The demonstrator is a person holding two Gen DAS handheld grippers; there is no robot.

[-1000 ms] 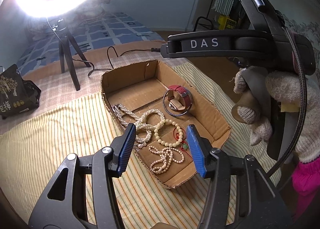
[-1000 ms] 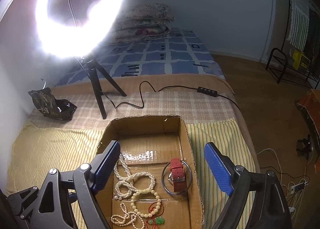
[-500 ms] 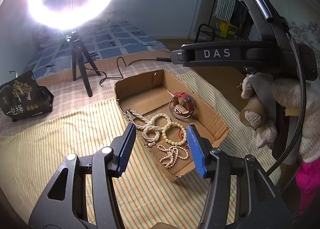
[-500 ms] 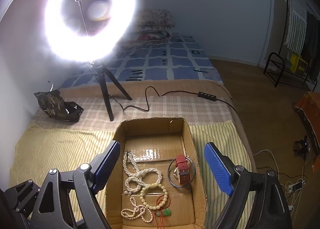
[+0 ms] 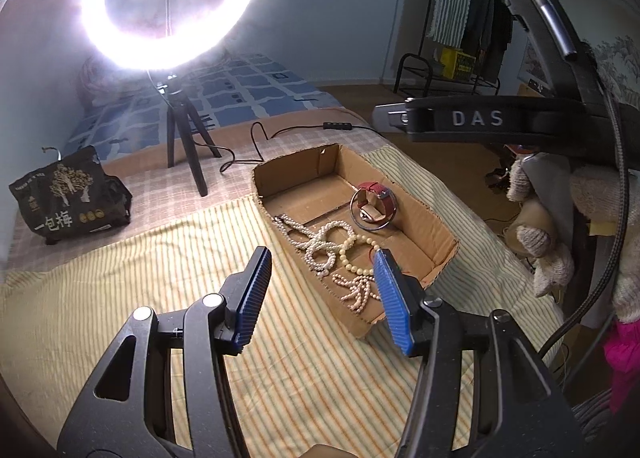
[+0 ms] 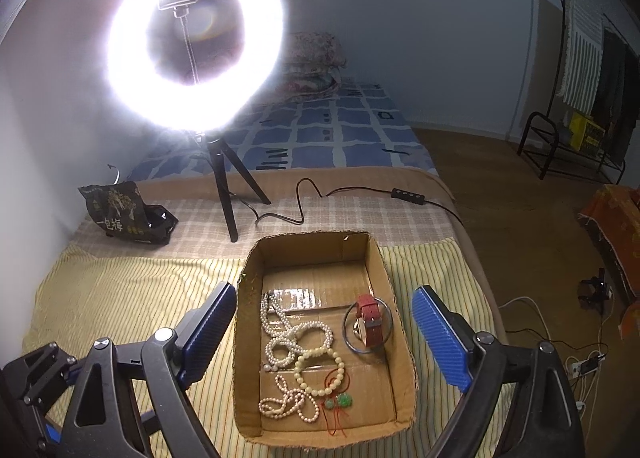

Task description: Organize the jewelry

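Above the cardboard box (image 6: 320,432), both grippers' fingers (image 6: 438,338) gape empty (judging loosely): untangle the pearl strand (image 6: 296,338) by lifting one loop.

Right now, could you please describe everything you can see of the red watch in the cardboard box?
The red watch has a textured red strap, seemingly leather, closed into a loop, with a pale, metallic-looking case low on the loop's left. It stands on edge on the floor of the open cardboard box, near the right wall, inside a thin metal bangle that lies around it. Neither gripper touches it.
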